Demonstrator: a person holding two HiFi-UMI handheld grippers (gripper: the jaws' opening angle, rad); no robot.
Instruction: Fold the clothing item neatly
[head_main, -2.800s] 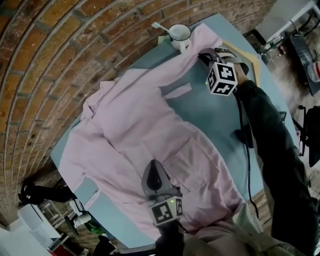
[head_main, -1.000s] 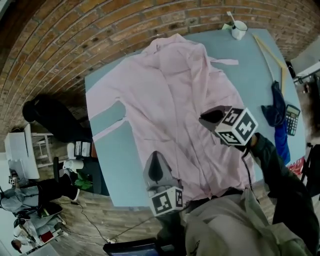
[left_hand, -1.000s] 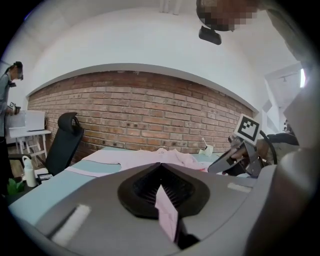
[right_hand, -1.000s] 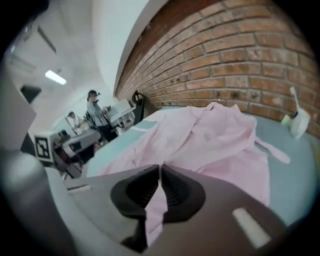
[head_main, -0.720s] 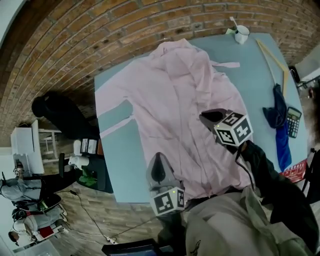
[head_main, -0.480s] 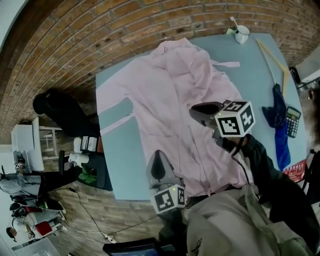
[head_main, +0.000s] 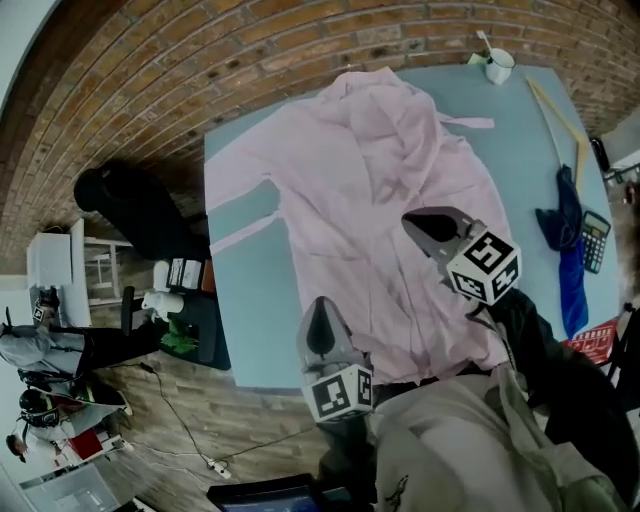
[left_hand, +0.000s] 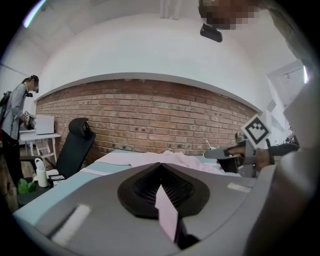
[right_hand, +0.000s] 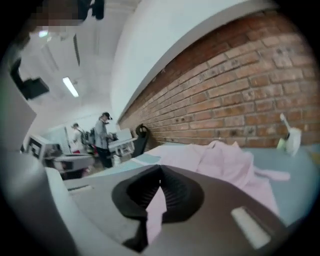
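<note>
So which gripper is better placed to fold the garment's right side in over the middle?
Right, probably. The right gripper sits over the right side of the pink garment, jaws just closed on its fabric. The left gripper pinches fabric too, but near the hem, at the left.

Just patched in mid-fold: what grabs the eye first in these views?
A big pink shirt lies sprawled open across the blue table by the brick wall. Nearer the person, the left claw is pinched shut on its fabric, and the right claw has just been closing on a pink fold too.
</note>
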